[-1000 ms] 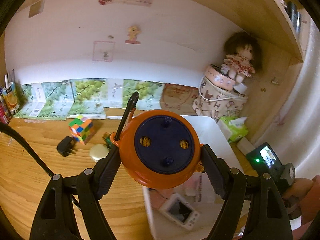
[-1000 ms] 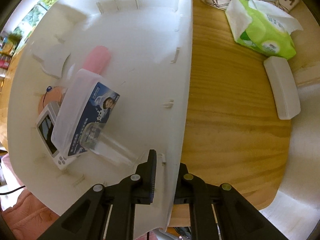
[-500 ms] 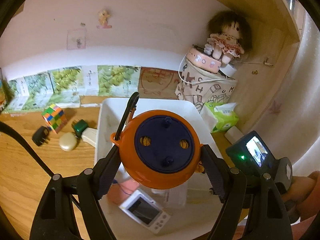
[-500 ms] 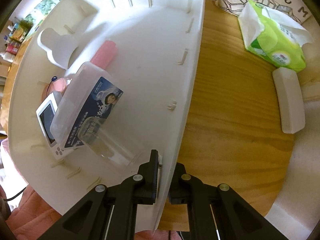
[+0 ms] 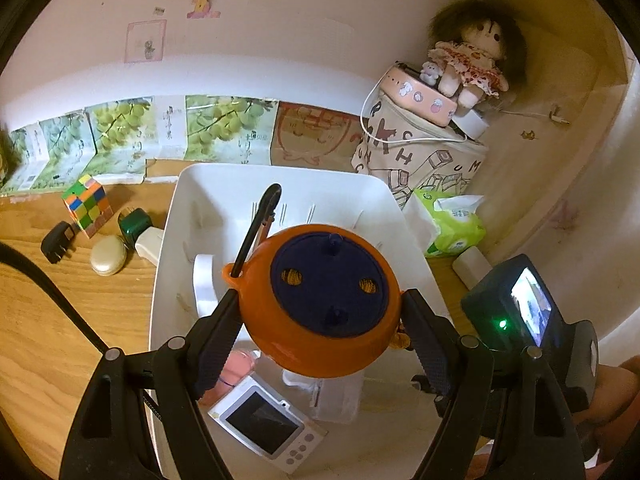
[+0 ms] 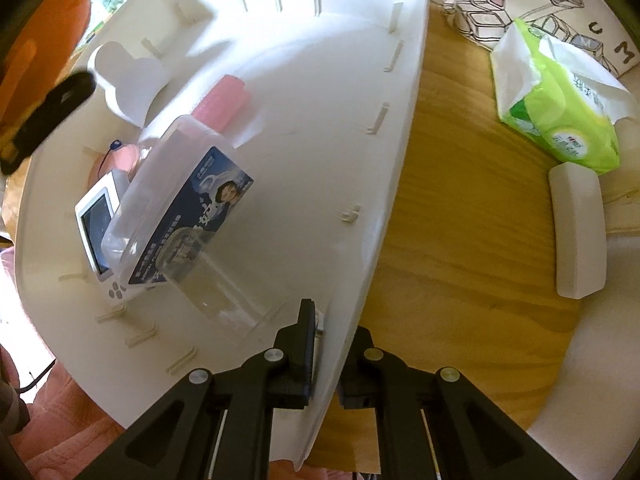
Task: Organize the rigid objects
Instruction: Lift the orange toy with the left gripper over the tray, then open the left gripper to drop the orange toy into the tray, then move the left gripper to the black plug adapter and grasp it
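My left gripper (image 5: 320, 316) is shut on a round orange toy (image 5: 320, 300) with a dark blue face and a black carabiner, held above the white bin (image 5: 280, 184). Inside the bin lie a small white camera (image 5: 266, 426), a clear plastic box (image 6: 180, 212) with a blue label, and a pink item (image 6: 222, 98). My right gripper (image 6: 330, 344) is shut on the bin's right wall (image 6: 400, 128), one finger inside and one outside. The orange toy (image 6: 40, 28) shows at the upper left of the right wrist view. A colourful puzzle cube (image 5: 87, 204) stands on the desk left of the bin.
Left of the bin lie a black plug (image 5: 58, 242), a cream oval case (image 5: 108, 260) and a green-capped item (image 5: 138, 226). Right of it are a green tissue pack (image 6: 560, 120), a white bar (image 6: 578, 228) and a printed fabric bag (image 5: 420, 160) with a doll (image 5: 472, 60) on top.
My left gripper carried the orange toy rightwards and down, from over the desk to over the bin. The right gripper kept its hold on the bin wall.
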Demonstrator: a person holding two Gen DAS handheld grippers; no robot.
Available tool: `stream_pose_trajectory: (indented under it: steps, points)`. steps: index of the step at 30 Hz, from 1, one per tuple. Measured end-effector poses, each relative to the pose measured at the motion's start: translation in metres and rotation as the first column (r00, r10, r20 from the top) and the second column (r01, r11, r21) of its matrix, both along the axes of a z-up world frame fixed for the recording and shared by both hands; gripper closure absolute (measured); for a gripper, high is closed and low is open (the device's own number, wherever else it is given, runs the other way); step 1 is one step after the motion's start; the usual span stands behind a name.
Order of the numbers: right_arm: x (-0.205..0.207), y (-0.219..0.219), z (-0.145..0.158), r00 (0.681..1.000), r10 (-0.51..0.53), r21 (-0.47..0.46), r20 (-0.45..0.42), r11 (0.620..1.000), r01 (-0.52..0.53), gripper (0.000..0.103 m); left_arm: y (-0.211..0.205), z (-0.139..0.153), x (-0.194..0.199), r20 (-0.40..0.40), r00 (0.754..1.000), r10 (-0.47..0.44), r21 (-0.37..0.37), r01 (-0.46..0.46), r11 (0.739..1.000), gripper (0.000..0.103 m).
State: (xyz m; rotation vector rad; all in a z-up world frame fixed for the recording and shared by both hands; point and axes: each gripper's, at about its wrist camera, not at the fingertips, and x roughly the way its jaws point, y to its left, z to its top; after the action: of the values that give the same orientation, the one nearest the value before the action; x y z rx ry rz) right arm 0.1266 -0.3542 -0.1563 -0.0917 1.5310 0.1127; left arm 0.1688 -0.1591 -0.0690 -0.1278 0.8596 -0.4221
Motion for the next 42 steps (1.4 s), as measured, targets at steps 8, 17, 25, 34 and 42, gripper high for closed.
stream_pose_trajectory:
  steps: [8, 17, 25, 34, 42]
  points:
    - [0.001, 0.014, 0.003, 1.0, -0.016, -0.028, -0.005, 0.999, 0.016, 0.095, 0.001, 0.017, -0.008, 0.082, 0.996, -0.03, 0.001, 0.03, 1.0, 0.018]
    - [-0.001, 0.026, 0.002, 0.997, -0.07, -0.044, -0.013, 0.997, 0.07, 0.096, 0.026, 0.017, -0.007, 0.068, 0.997, -0.042, 0.042, 0.039, 0.998, 0.018]
    - [0.003, 0.035, 0.005, 0.988, -0.155, -0.069, -0.025, 0.986, 0.153, 0.096, 0.081, 0.01, 0.002, 0.038, 0.999, 0.019, 0.087, -0.022, 0.996, 0.018]
    - [0.006, 0.04, 0.004, 0.959, -0.281, -0.076, -0.042, 0.958, 0.278, 0.096, 0.148, 0.002, 0.018, 0.0, 0.997, 0.071, 0.158, -0.07, 0.985, 0.018]
    - [0.007, 0.048, 0.005, 0.937, -0.346, -0.096, -0.046, 0.935, 0.341, 0.094, 0.191, -0.006, 0.039, -0.056, 0.997, 0.053, 0.199, -0.041, 0.979, 0.018]
